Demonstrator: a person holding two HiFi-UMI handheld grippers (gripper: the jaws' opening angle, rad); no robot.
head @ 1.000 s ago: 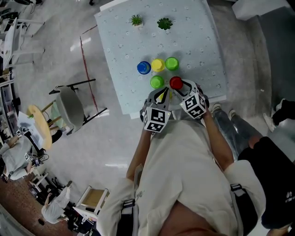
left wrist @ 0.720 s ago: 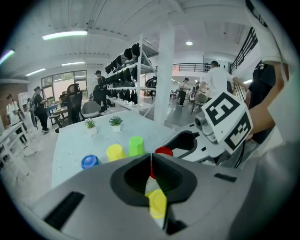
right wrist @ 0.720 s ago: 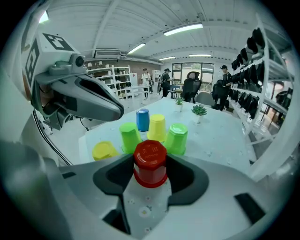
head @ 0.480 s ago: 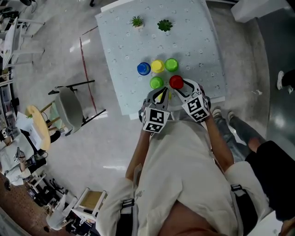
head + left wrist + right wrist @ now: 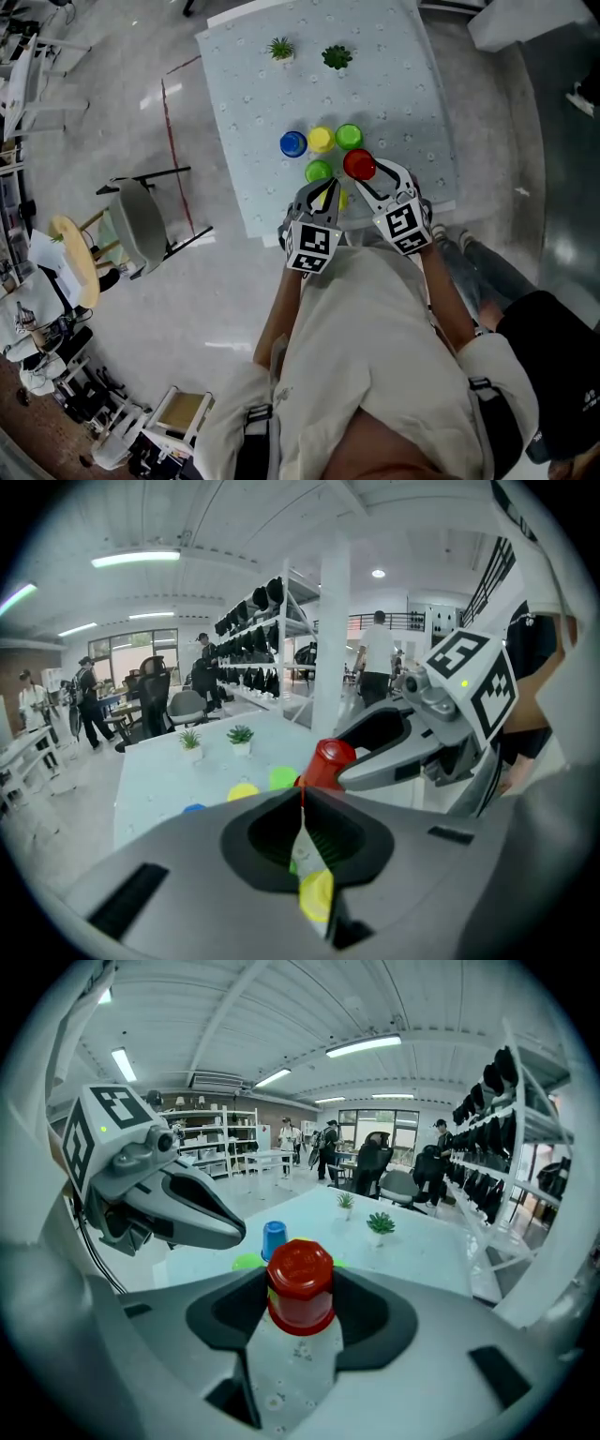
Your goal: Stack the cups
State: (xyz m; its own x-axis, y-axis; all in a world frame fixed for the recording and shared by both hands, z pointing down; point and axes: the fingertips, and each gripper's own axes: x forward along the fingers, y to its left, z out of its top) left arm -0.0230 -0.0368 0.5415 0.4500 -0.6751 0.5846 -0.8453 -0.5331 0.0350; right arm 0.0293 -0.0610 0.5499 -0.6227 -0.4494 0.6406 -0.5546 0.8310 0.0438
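Head view first: the right gripper (image 5: 364, 172) is clamped on the red cup (image 5: 359, 164). Compared with a second ago the cup looks slightly larger and sits a touch further up the table (image 5: 412, 84), so I judge it has been lifted off the cloth. Just left of that gripper's tips stands a green cup (image 5: 319, 171). Ahead of them a blue cup (image 5: 292, 143), a yellow cup (image 5: 321, 139) and a second green cup (image 5: 349, 136) stand in a row. The left gripper (image 5: 325, 191), close alongside, has barely shifted.

Left gripper view: the left gripper (image 5: 302, 803) has its jaws meeting tip to tip with nothing between them. A low yellow cup (image 5: 317, 895) shows through the gap beneath. Ahead and to the right, the right gripper (image 5: 345, 769) carries the red cup (image 5: 328, 763), whose lower edge is hidden behind the closed jaws.

Right gripper view: the red cup (image 5: 300, 1283) sits base-up between the jaws of the right gripper (image 5: 299, 1309), held by its sides. Patterned cloth shows below its rim. The blue cup (image 5: 273, 1238) stands straight ahead beyond it, and the left gripper (image 5: 192, 1208) is off to the left.

The pick-up looks done. What remains is to carry the red cup over one of the standing cups and lower it on squarely.
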